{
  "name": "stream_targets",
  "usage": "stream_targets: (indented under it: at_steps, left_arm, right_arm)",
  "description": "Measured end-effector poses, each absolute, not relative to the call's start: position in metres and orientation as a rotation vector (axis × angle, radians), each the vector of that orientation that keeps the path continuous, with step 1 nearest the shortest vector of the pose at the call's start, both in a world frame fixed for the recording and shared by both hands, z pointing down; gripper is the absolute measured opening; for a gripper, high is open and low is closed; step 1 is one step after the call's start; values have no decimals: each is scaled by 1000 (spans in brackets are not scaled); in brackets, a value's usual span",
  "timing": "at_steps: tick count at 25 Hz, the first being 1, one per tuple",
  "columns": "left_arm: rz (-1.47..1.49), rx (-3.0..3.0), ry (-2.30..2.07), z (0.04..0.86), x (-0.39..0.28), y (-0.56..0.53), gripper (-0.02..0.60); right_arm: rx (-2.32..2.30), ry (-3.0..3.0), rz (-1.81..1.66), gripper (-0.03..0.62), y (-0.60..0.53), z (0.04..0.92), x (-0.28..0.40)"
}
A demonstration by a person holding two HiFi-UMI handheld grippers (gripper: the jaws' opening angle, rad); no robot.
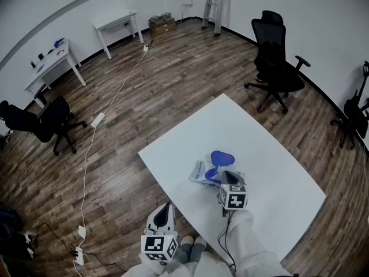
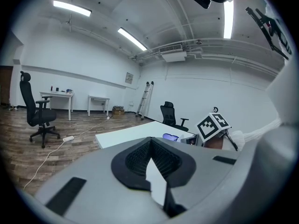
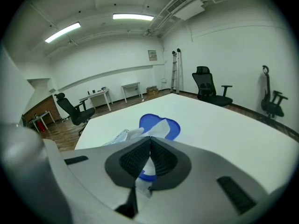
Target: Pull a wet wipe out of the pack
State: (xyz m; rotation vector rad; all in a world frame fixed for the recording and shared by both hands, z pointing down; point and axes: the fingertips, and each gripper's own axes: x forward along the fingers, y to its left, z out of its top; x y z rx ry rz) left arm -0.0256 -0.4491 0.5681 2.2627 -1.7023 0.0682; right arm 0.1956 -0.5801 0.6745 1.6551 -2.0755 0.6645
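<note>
The wet wipe pack (image 1: 200, 172) lies on the white table (image 1: 271, 166) with its blue lid (image 1: 222, 157) flipped open. My right gripper (image 1: 223, 175) reaches down onto the pack's opening. In the right gripper view its jaws meet at the tips (image 3: 149, 138), pinching a white wipe (image 3: 157, 126) that stands up in front of the blue lid (image 3: 172, 127); the pack (image 3: 117, 137) shows to the left. My left gripper (image 1: 167, 206) hangs off the table's near left edge, apart from the pack. Its jaws (image 2: 150, 141) are shut with nothing between them.
A black office chair (image 1: 277, 68) stands beyond the table's far corner, another (image 1: 43, 123) at the left by a white desk (image 1: 52, 62). A white cable with a power strip (image 1: 97, 120) runs across the wooden floor. A ladder (image 1: 213, 4) leans at the back wall.
</note>
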Motion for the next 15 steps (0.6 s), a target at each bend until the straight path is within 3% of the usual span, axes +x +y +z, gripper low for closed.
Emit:
stream_targets:
  at_steps: [15]
  left_arm:
    - [10,2308,-1675,556,-14,-441,0]
  right_arm:
    - [1673,-2140,601,11,-571,641,185]
